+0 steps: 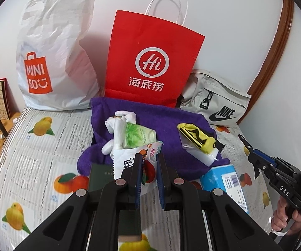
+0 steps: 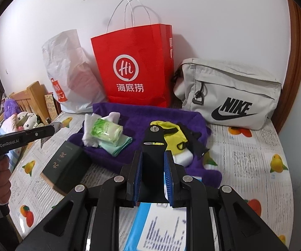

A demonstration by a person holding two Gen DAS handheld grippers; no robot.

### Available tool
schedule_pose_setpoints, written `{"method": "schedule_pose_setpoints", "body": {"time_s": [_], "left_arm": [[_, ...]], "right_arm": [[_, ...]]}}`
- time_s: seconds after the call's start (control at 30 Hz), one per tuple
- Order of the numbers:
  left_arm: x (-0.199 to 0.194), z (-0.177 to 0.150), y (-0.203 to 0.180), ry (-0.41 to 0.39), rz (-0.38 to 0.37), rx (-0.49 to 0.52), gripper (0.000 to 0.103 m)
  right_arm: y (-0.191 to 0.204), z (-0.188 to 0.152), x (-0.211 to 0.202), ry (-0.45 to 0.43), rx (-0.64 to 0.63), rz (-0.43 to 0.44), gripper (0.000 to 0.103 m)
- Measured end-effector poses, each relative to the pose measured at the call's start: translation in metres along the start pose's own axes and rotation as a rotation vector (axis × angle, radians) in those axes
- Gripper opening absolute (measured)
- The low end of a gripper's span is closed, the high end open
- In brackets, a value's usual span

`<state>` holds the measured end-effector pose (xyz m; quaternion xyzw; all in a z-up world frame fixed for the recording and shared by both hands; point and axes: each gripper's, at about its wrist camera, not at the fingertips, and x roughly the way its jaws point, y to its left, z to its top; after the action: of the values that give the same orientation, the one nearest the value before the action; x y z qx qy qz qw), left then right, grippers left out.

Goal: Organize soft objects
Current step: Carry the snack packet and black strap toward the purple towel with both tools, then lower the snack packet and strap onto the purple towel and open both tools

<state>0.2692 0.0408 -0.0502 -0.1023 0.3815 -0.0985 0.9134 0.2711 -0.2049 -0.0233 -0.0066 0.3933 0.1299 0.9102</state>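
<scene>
Left wrist: left gripper [image 1: 149, 155] clenched, empty; tissues [image 1: 139, 135] just ahead on towel [image 1: 171, 121]. Right gripper [image 2: 153, 152] clamps bracket [image 2: 153, 138]; tissues ahead-left, farther.

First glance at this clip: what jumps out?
The red paper bag standing against the wall at the back, flanked by a white Miniso bag and a grey Nike pouch. In front of them a purple towel lies on the fruit-print tablecloth, piled with small soft items.

fruit-print tabletop [image 2: 255, 146] has a purple towel [image 2: 150, 113], red paper bag [image 2: 133, 67], white plastic bag [image 2: 71, 77], grey Nike pouch [image 2: 230, 92], dark green book [image 2: 66, 165], blue box [image 1: 223, 179] sitting on it
</scene>
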Motion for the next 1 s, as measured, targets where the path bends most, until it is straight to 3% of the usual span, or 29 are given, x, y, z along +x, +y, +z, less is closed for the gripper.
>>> {"method": "schedule_pose_setpoints", "body": {"time_s": [0.73,0.83,1.0], "left_arm": [[0.086,0.041,-0.007,0.078,-0.021,0.003,0.013],[0.099,0.043,-0.011,0.081,0.017,0.029,0.013],[0.122,0.043,-0.013,0.118,0.016,0.028,0.013]], "right_arm": [[-0.044,0.050,0.092,0.045,0.018,0.012,0.021],[-0.051,0.053,0.107,0.064,0.022,0.012,0.021],[-0.057,0.052,0.133,0.128,0.024,0.035,0.021]]}}
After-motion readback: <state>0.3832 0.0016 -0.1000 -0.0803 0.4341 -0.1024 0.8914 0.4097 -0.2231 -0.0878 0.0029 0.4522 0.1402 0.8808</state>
